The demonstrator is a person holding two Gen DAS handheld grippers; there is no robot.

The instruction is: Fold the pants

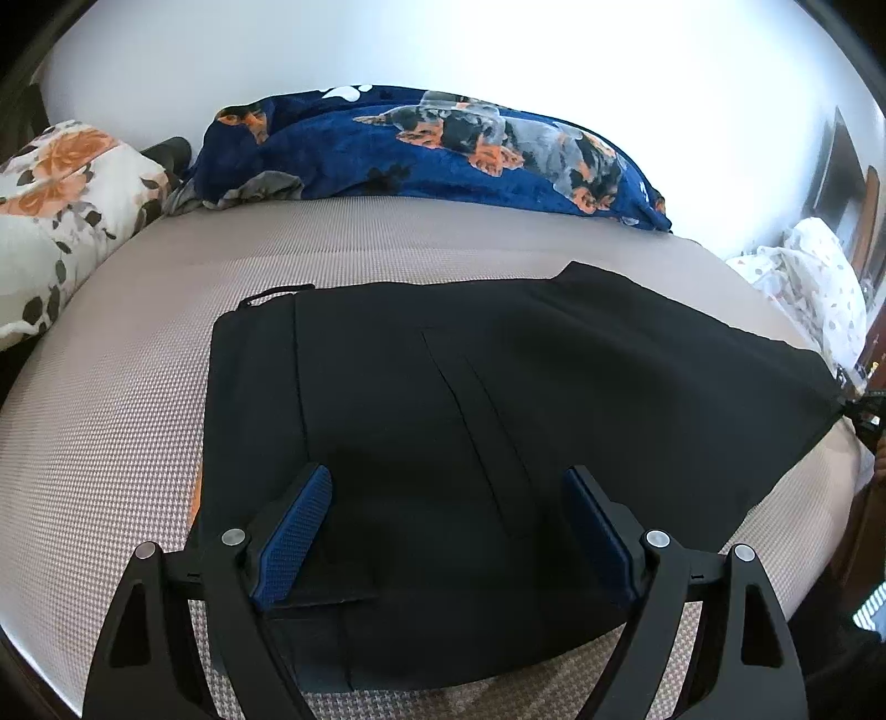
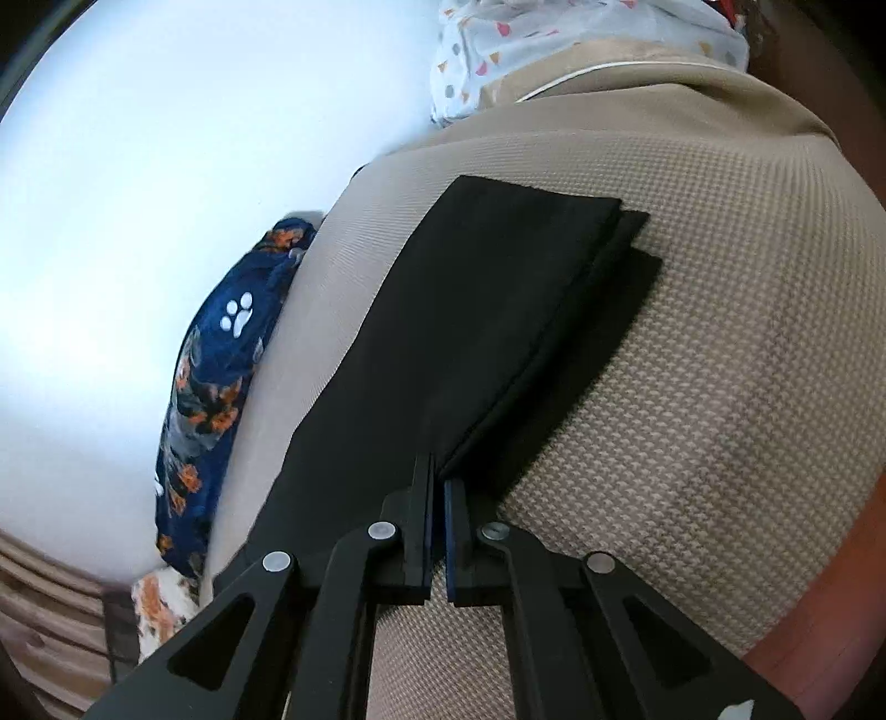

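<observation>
Black pants [image 1: 498, 399] lie on a beige textured bed [image 1: 111, 432], waistband at the left, legs running right. My left gripper [image 1: 446, 487] is open just above the pants' near part, blue pads apart, holding nothing. In the right wrist view the pants [image 2: 443, 332] stretch away from me, legs stacked with layered hems at the far end. My right gripper [image 2: 437, 471] is shut on the near edge of the pants. The right gripper [image 1: 861, 407] also shows at the far right of the left wrist view, pinching the corner.
A blue dog-print blanket [image 1: 443, 149] lies along the wall behind the pants. A floral pillow [image 1: 61, 210] sits at the left. White patterned bedding [image 1: 819, 277] lies at the right end. The blanket [image 2: 210, 387] and white bedding [image 2: 554, 33] show in the right wrist view too.
</observation>
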